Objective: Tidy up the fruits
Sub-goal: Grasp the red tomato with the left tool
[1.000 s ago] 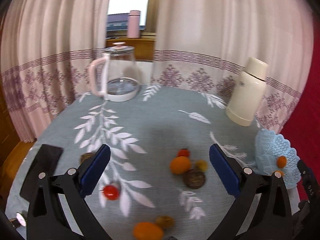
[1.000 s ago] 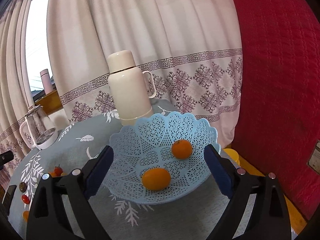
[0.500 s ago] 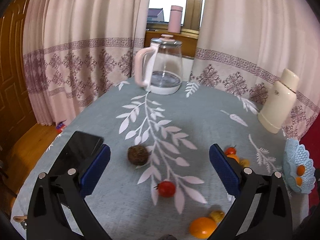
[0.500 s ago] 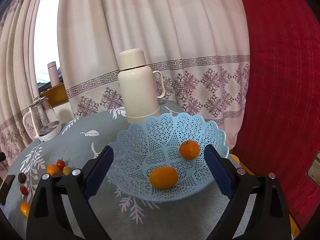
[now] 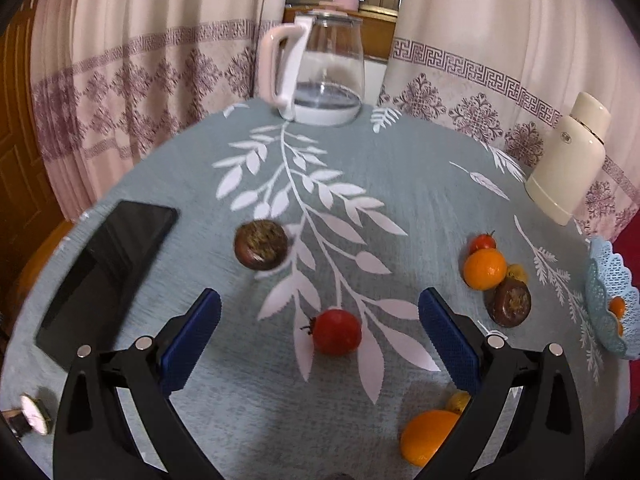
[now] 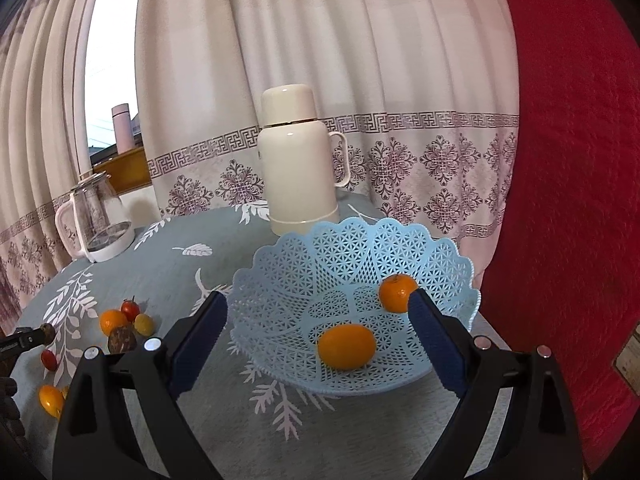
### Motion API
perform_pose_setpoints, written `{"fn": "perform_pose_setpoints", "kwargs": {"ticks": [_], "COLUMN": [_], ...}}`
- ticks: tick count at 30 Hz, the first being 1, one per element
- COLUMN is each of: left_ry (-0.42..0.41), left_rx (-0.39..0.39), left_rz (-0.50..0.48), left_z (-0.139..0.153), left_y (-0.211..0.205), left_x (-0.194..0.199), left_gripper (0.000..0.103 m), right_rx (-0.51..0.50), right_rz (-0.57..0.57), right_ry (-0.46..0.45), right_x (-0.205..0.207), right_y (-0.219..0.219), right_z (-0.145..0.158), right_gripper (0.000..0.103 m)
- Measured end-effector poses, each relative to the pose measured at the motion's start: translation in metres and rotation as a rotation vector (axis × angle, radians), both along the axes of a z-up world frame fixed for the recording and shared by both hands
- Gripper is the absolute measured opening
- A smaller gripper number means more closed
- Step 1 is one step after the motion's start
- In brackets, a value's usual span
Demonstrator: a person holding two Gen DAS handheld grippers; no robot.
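The left gripper (image 5: 320, 326) hangs spread wide and empty over the grey-green leaf-print tablecloth (image 5: 400, 184), with the small red cherry tomato (image 5: 336, 331) lying between its blue pads. To take it cleanly, I'd say come straight down and close gently, since it looks soft and ready to roll. The right gripper (image 6: 318, 332) also hangs released, holding nothing, in front of the pale blue lattice plastic basket (image 6: 448, 256), which holds two orange citrus fruits (image 6: 346, 346). From the tomato, a dark brown wrinkled fruit (image 5: 261, 245) sits at eleven o'clock and a fruit cluster at two. A black phone (image 5: 108, 264) lies at nine. One orange fruit (image 5: 430, 436) at five o'clock is partly hidden behind the finger.
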State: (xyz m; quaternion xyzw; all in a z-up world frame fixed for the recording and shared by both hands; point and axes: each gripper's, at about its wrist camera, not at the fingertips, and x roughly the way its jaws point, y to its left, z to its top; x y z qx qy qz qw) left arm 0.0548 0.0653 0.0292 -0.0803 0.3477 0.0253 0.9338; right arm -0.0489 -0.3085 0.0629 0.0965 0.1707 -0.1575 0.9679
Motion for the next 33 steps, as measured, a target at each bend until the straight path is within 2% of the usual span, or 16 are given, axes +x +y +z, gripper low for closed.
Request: {"fn": "perform_pose_setpoints", "kwargs": {"ticks": [10, 16, 18, 21, 25, 33], "left_ry": [0.072, 0.077, 0.075, 0.072, 0.06, 0.007], "left_rx": [-0.053, -0.062, -0.06, -0.064, -0.098, -0.126], "left_rz": [-0.051, -0.059, -0.063, -0.076, -0.077, -0.043], "left_z": [-0.023, -0.026, -0.026, -0.026, -0.025, -0.02], "left_y": [0.001, 0.001, 0.0, -0.002, 0.003, 0.011], "left_x": [0.012, 0.012, 0.011, 0.01, 0.008, 0.0], "left_gripper": [0.06, 0.049, 0.048, 0.037, 0.034, 0.034], "right_rx": [-0.034, -0.061, -0.067, -0.056, -0.021, 0.122], "right_rz": [0.031, 0.047, 0.05, 0.063, 0.114, 0.385], "right_ry": [0.027, 0.048, 0.058, 0.082, 0.087, 0.166], "right_x": [0.005, 0.008, 0.01, 0.014, 0.009, 0.005], "right_y": [0.009, 0.016, 0.018, 0.018, 0.03, 0.092], "right_z": [-0.001, -0.003, -0.004, -0.005, 0.001, -0.01], "right_gripper": [0.091, 0.091, 0.091, 0.091, 0.091, 0.091]}}
